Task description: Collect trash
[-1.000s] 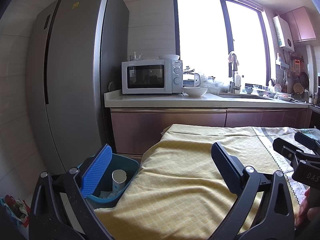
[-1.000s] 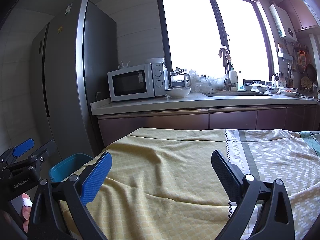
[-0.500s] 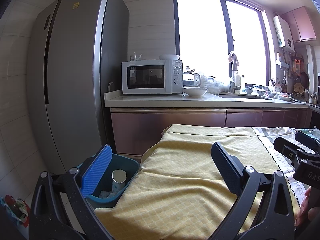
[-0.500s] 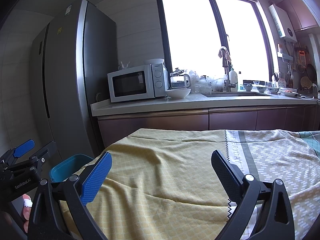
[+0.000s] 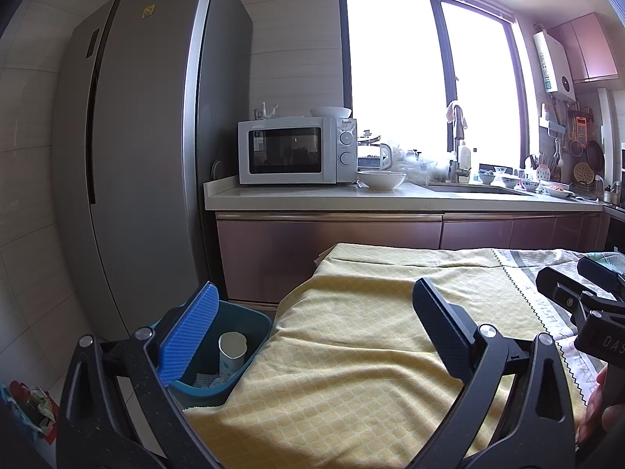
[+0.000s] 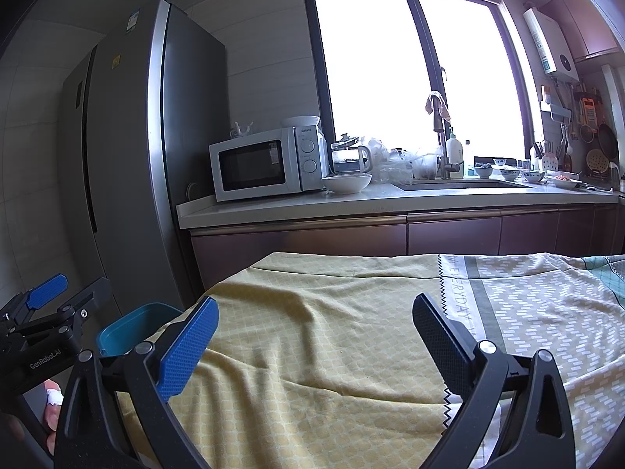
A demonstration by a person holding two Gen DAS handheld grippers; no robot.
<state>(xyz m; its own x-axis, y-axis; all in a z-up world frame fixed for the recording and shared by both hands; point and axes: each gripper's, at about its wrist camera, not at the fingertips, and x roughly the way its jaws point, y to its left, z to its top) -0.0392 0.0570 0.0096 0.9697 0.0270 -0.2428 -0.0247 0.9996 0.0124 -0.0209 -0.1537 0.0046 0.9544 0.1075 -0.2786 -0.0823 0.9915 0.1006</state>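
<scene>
A teal bin stands on the floor at the table's left end, and its rim also shows in the right wrist view. Inside it a white paper cup stands upright on some pale scraps. My left gripper is open and empty, held over the table's left corner with its blue pad in front of the bin. My right gripper is open and empty above the yellow tablecloth. Each gripper shows in the other's view, the right one and the left one. No loose trash shows on the cloth.
A tall grey fridge stands left of the bin. Behind the table runs a counter with a microwave, a white bowl and a sink area with dishes. Crumpled packaging lies on the floor at far left.
</scene>
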